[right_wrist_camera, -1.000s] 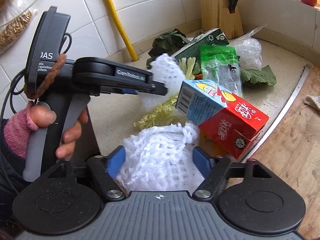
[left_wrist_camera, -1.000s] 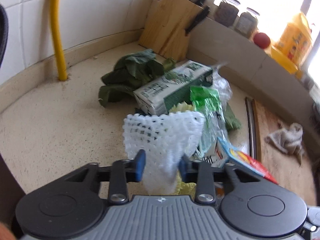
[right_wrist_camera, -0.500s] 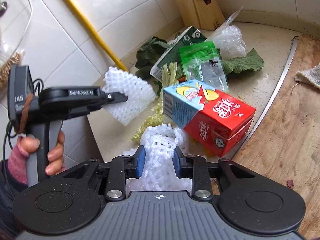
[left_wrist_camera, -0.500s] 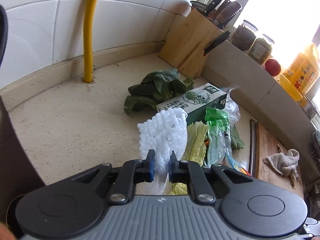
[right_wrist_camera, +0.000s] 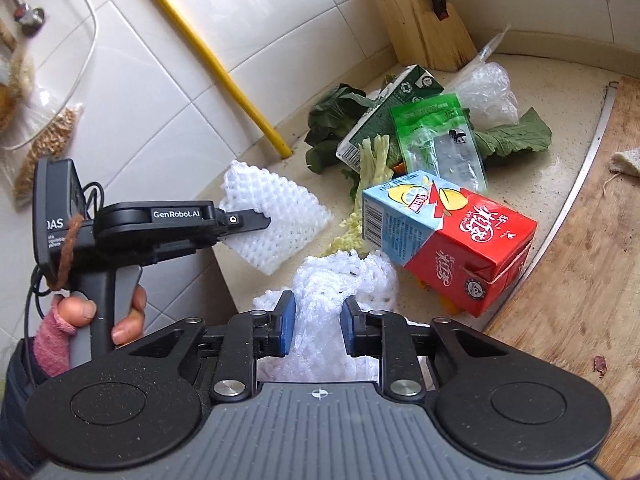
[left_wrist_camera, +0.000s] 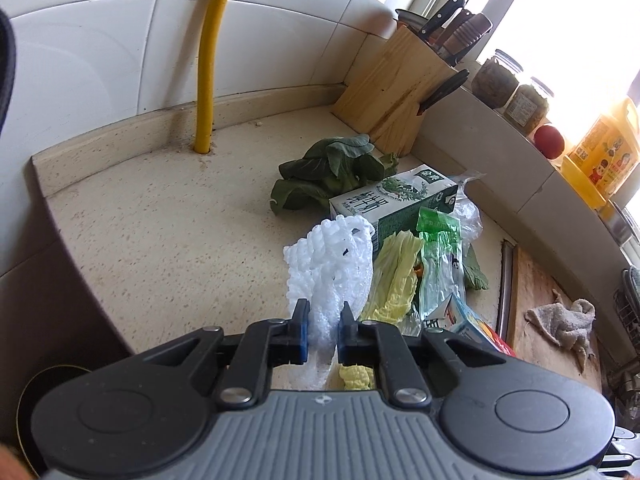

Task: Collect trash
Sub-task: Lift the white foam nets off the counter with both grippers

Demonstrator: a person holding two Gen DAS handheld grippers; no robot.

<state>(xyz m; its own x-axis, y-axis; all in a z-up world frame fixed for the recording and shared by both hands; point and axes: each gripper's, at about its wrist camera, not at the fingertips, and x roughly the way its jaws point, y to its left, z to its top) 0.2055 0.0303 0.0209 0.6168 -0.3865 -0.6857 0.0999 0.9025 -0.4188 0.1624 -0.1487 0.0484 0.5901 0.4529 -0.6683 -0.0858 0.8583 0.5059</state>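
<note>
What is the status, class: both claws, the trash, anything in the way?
Left claw shut on foam net. Right claw shut on second foam net. Red-and-blue carton, green carton, leaves on counter. Nothing blocking.

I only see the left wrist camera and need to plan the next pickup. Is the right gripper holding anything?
Observer: Yes, the right gripper is shut on a second white foam net.
Operator: What's the carton at my lower right edge?
Observer: A red and blue drink carton, lying on its side on the counter.
Operator: Is my net off the counter?
Observer: It appears so; the left gripper holds the first foam net raised, near the counter's edge.
</note>
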